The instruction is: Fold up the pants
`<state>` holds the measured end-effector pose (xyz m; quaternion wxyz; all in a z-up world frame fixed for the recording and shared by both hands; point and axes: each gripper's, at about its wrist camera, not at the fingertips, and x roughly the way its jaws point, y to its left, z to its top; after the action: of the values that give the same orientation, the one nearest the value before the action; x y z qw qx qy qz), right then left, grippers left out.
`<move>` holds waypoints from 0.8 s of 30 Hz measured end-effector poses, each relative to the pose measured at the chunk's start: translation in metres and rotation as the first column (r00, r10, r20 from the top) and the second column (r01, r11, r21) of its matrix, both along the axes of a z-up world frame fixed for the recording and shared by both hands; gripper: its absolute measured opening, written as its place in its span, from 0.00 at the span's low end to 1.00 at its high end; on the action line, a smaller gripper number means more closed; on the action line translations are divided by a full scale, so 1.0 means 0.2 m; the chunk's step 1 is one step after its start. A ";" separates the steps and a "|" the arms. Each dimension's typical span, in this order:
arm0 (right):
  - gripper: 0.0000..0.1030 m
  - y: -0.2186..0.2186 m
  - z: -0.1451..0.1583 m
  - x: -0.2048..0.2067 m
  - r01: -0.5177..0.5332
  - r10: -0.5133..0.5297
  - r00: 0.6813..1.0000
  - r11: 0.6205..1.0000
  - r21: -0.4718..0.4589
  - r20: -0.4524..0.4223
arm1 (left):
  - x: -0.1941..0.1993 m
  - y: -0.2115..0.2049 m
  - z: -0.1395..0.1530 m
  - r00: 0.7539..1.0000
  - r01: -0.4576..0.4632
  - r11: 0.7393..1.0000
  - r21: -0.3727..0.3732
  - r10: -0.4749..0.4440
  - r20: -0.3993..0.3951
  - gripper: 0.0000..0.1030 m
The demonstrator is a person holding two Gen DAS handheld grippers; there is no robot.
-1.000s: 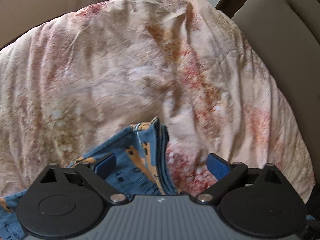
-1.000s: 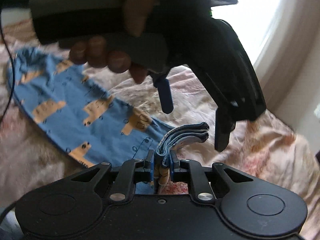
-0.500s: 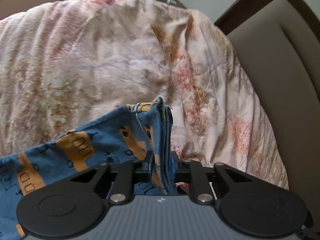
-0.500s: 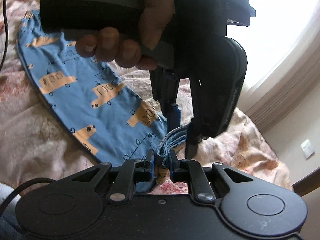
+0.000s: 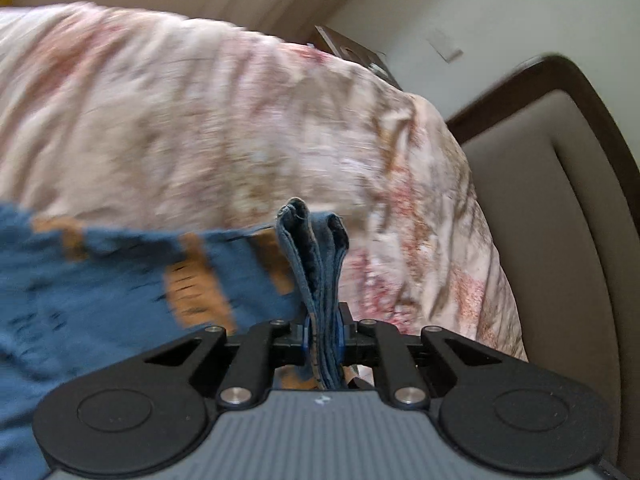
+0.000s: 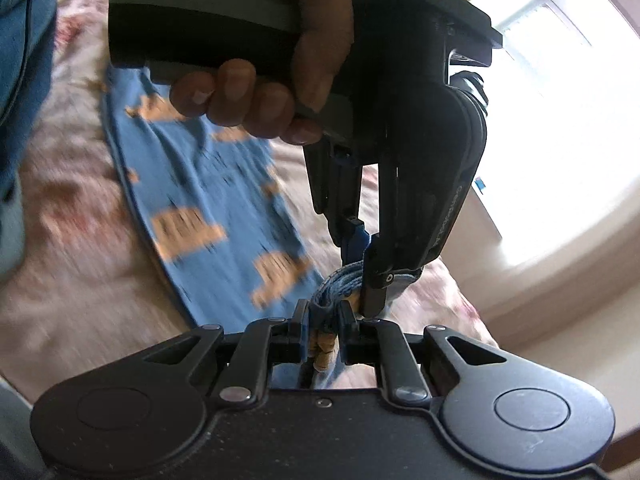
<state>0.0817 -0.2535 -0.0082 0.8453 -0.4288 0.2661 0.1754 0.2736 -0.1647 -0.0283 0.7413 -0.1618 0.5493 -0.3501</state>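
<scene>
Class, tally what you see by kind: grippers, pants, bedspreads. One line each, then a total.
Grippers: 2, left gripper and right gripper
Pants: 1, blue with orange print
Bedspread: 1, floral
Total: 4

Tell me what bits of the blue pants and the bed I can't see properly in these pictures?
- Pants print: left wrist view, smeared by motion blur.
- Pants' far end: right wrist view, hidden behind the hand and the left tongs.
- Cloth inside the right tongs: hidden by their own fingers.
- Bedspread pattern: blurred in both views.
- Bedside table: left wrist view, mostly behind the bedspread.
</scene>
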 end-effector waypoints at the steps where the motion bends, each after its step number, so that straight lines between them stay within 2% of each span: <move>1: 0.14 0.05 -0.01 0.02 -0.015 0.015 1.000 1.000 0.007 -0.012 | 0.00 0.06 -0.03 1.000 -0.016 1.000 -0.003 0.016 -0.011 0.12; 7: 0.15 0.30 -0.18 0.08 -0.079 0.083 0.990 0.996 0.040 -0.110 | 0.00 0.36 -0.29 0.991 -0.105 0.995 -0.005 0.104 -0.081 0.12; 12: 0.15 0.36 -0.35 0.16 -0.023 0.055 0.975 0.988 0.151 -0.214 | 0.00 0.50 -0.54 0.976 -0.161 0.986 -0.043 0.153 -0.158 0.12; 15: 0.17 0.38 -0.41 0.17 0.004 0.035 0.976 0.985 0.174 -0.217 | 0.03 0.53 -0.57 0.976 -0.147 0.987 -0.064 0.134 -0.171 0.12; 19: 0.19 0.39 -0.42 0.16 -0.029 0.060 0.977 0.988 0.150 -0.204 | 0.02 0.49 -0.55 0.991 -0.086 0.996 -0.017 0.084 -0.108 0.12; 24: 0.19 0.40 -0.47 0.16 -0.041 0.071 0.976 0.989 0.145 -0.204 | 0.01 0.48 -0.55 0.992 -0.081 0.997 -0.010 0.079 -0.102 0.12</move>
<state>0.1135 -0.1730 -0.1015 0.8355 -0.3552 0.3279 0.2613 0.2755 -0.0688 -0.1381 0.7246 -0.2066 0.5769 -0.3153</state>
